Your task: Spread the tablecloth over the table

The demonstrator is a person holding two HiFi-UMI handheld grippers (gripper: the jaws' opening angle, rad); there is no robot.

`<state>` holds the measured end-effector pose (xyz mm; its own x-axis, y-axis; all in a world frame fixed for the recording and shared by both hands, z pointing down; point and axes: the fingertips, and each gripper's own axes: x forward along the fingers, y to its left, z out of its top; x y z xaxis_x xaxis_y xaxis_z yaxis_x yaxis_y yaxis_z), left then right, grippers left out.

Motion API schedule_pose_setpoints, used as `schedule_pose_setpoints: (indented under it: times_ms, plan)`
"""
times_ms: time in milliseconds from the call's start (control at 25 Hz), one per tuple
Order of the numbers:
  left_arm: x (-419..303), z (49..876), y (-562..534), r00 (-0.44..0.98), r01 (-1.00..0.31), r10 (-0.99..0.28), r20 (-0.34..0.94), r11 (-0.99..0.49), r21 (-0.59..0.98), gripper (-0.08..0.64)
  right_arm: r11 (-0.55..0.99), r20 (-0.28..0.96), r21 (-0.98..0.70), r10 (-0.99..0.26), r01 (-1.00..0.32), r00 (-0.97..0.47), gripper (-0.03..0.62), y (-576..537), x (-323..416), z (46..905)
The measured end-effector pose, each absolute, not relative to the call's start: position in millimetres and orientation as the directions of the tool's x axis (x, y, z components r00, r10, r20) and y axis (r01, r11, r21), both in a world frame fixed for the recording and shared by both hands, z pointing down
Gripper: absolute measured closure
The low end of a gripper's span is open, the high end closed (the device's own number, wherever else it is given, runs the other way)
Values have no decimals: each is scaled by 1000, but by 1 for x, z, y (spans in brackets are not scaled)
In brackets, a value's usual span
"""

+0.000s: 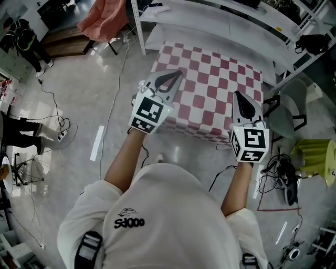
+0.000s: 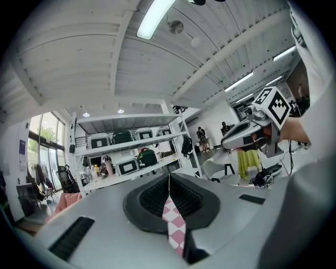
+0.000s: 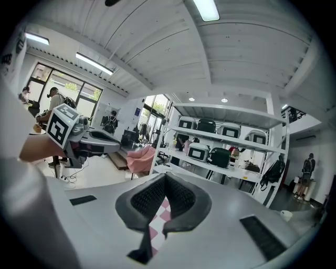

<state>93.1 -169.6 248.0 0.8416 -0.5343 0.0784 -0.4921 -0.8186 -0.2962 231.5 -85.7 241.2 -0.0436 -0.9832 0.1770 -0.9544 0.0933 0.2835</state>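
The pink-and-white checked tablecloth (image 1: 210,89) lies stretched out flat in front of me, and its near edge hangs down a little. It hides whatever is under it. My left gripper (image 1: 177,72) is shut on the cloth's near left corner. In the left gripper view a strip of the tablecloth (image 2: 174,223) is pinched between that gripper's (image 2: 169,176) black pads. My right gripper (image 1: 236,94) is shut on the near right corner. In the right gripper view the checked tablecloth (image 3: 156,219) shows between that gripper's (image 3: 165,178) closed pads. Both grippers point about level, away from me.
A white shelving rack (image 1: 220,16) stands just beyond the cloth. A grey chair (image 1: 286,118) and a yellow object (image 1: 315,157) are at the right. Cables trail over the floor (image 1: 113,94) at left. A pink cloth (image 1: 105,18) lies draped at the far left, near a standing person (image 1: 23,34).
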Motion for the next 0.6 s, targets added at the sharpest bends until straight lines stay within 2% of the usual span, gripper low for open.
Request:
schedule_pose_setpoints:
  times_ms: [600]
  plan:
    - [97,262,-164,847,-475,-521,110,-833,-282,529,87,190,260,-981,-962,-38,571,-82,235,252]
